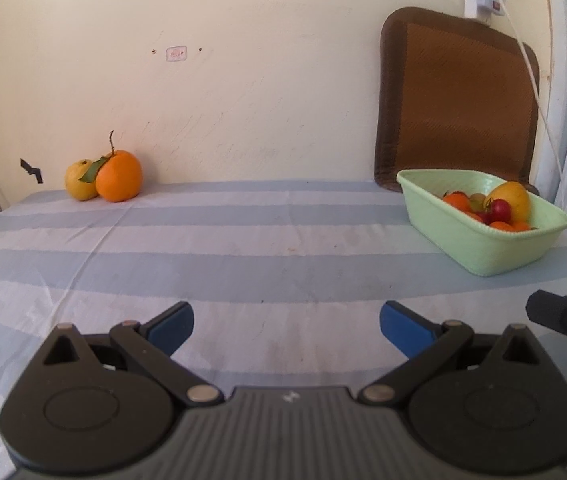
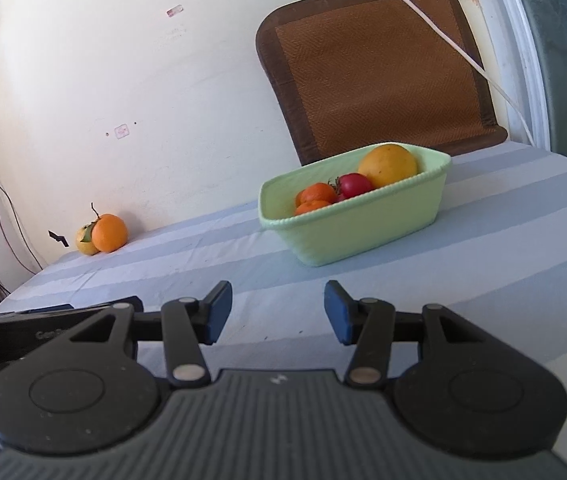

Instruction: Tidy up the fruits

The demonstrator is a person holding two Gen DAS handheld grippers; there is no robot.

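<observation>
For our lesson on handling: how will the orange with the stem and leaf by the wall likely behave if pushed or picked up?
The orange looks round, so a push would probably roll it. It leans against the yellow fruit, which might be nudged along too. Its thin stem and leaf seem fragile; gripping the body looks safer.

A table covered by a cloth point(image 1: 243, 248) in pale blue and white stripes carries everything. At its far edge, against the wall, an orange point(image 1: 118, 176) with a stem and leaf sits touching a smaller yellow fruit point(image 1: 77, 180) beside it. Well apart from that pair, a pale green plastic basket point(image 1: 479, 248) rests on the cloth. Behind the basket, a brown woven mat point(image 1: 459, 96) stands on the table, leaning against the wall.
</observation>
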